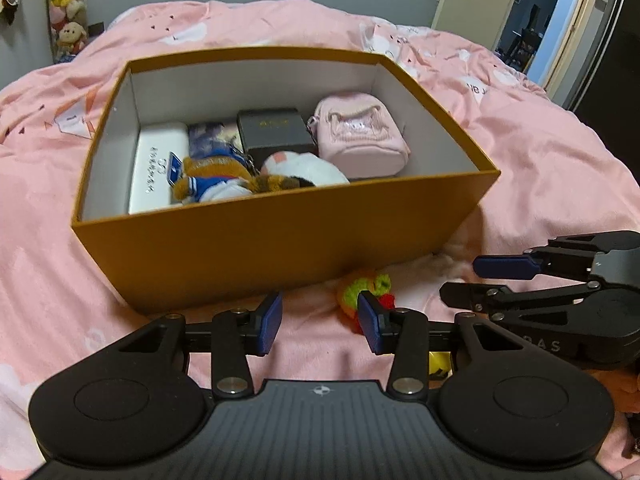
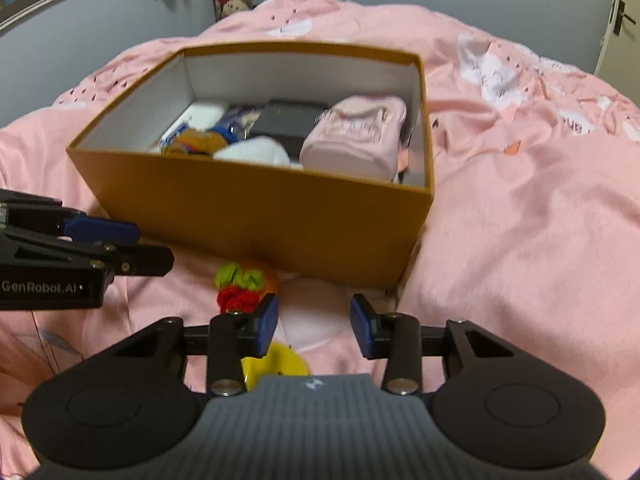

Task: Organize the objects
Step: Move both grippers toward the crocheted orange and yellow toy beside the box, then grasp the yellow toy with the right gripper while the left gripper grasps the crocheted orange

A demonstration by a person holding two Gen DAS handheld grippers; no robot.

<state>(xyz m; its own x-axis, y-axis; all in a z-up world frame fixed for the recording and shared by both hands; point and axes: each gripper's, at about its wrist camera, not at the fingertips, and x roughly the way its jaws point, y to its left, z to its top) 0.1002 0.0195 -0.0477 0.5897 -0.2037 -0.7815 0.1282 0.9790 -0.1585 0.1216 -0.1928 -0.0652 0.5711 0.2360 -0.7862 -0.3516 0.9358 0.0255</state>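
The orange box (image 1: 280,236) sits on the pink bedspread (image 1: 540,168), already holding a white case (image 1: 154,168), a dark box (image 1: 276,130), a pink pouch (image 1: 360,136) and plush toys (image 1: 224,182). Just in front of the box's near wall lies the crocheted toy (image 2: 240,286), green, red and orange, apparently the next thing to go in; a yellow object (image 2: 286,362) lies nearer still, partly hidden under the right gripper (image 2: 314,326). Both tongs stand with jaws spread wide and grasp nothing: the left gripper (image 1: 320,326) hovers in front of the box with one finger (image 1: 370,322) overlapping the crocheted toy's edge, though whether it touches is unclear. The main risk, as I judge it, is the two grippers crowding the same small toy and colliding, or a finger pinching bedspread along with yarn, so the soft toy slips free before clearing the box's wall. Readable writing: "GenRobot.AI" on the left gripper's side in the right wrist view; the white case carries print too small to read.
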